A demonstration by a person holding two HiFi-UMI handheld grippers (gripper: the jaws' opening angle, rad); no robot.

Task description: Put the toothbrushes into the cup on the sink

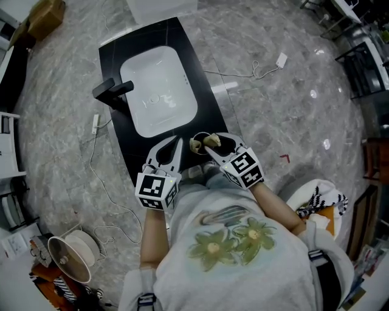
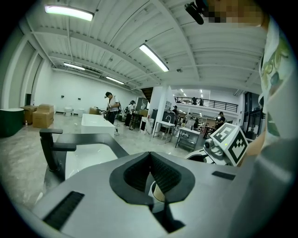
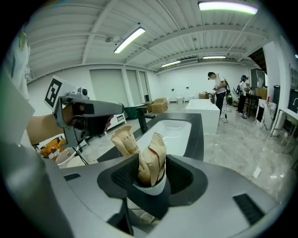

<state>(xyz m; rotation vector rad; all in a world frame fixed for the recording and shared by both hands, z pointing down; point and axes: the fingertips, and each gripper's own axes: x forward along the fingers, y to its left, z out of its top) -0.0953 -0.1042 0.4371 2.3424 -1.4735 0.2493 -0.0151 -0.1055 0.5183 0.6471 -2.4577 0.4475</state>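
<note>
A white cup (image 3: pixel 151 188) stands on the near end of the black sink counter (image 1: pixel 206 115). Two paper-wrapped toothbrushes (image 3: pixel 152 160) stick up out of it. My right gripper (image 3: pixel 151 173) is open, its jaws standing on either side of the cup and wrappers without pressing them. In the head view the cup (image 1: pixel 201 144) sits between the right gripper (image 1: pixel 211 143) and the left gripper (image 1: pixel 177 143). The left gripper (image 2: pixel 150 154) is shut with nothing in it, and part of the cup (image 2: pixel 157 191) shows just beyond its jaws.
The white basin (image 1: pixel 159 91) fills the middle of the counter, with a black faucet (image 1: pixel 112 90) on its left side. Cables trail over the marble floor. A fan (image 1: pixel 68 258) stands at lower left and a cardboard box (image 1: pixel 45 15) at upper left. People stand far off in the hall.
</note>
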